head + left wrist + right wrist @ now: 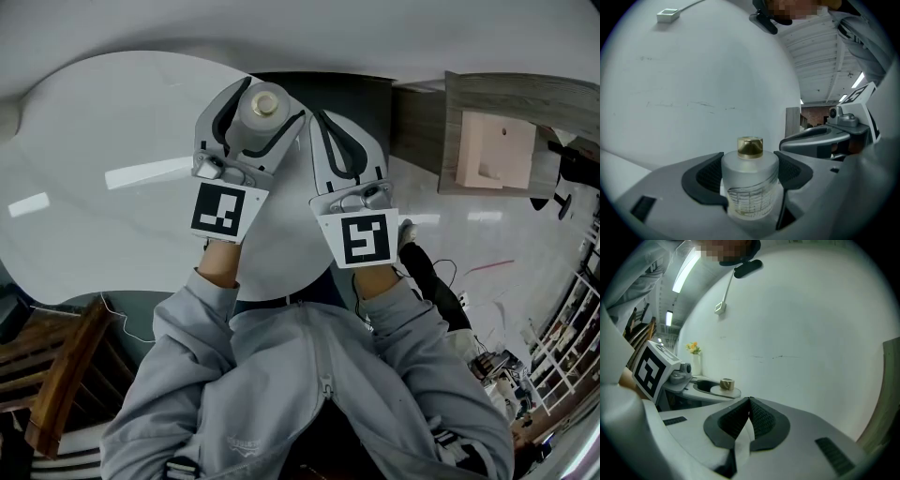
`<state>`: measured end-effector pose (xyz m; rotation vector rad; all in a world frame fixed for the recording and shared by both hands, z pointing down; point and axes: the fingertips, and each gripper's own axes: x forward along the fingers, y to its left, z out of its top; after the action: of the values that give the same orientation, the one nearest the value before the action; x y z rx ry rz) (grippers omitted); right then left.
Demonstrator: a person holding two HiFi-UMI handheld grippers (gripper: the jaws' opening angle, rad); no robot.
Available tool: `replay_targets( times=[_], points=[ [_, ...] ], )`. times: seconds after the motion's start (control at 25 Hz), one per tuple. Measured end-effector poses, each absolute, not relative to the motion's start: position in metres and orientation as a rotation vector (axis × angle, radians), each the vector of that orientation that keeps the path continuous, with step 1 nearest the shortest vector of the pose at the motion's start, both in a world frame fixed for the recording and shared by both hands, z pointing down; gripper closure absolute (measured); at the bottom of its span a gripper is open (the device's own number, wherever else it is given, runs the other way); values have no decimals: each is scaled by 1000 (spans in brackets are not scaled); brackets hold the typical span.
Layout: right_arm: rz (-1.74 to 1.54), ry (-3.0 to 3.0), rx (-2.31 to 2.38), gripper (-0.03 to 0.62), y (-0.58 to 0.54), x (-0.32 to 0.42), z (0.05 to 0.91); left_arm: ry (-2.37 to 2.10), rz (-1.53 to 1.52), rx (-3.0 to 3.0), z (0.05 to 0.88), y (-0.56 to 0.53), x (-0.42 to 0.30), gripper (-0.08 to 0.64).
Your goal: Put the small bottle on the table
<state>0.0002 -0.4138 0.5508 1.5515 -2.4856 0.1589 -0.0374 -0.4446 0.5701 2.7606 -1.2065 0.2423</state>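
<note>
A small frosted bottle (750,187) with a gold cap (750,146) sits between the black pads of my left gripper (749,174), which is shut on it. In the head view the same small bottle (260,114) shows from above in my left gripper (253,117), held over the right part of the round white table (94,187). My right gripper (339,141) hangs just right of it, over the table's edge; its jaws meet with nothing between them. The right gripper view shows the right gripper (749,414) shut, and the bottle's gold cap (726,384) to its left.
A wooden chair (52,366) stands at the lower left beside the table. A grey wooden cabinet (506,117) with a pale block on it lies to the right. A white cable with a small box (668,15) crosses the table's far side. The floor at right is glossy white.
</note>
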Motion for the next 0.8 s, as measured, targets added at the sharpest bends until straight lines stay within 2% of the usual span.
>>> replay_targets(
  times=[0.8],
  points=[
    [184,-2483,1553,566,-411,-1,552,-1201,402,2761,591,-443,-37,225]
  ],
)
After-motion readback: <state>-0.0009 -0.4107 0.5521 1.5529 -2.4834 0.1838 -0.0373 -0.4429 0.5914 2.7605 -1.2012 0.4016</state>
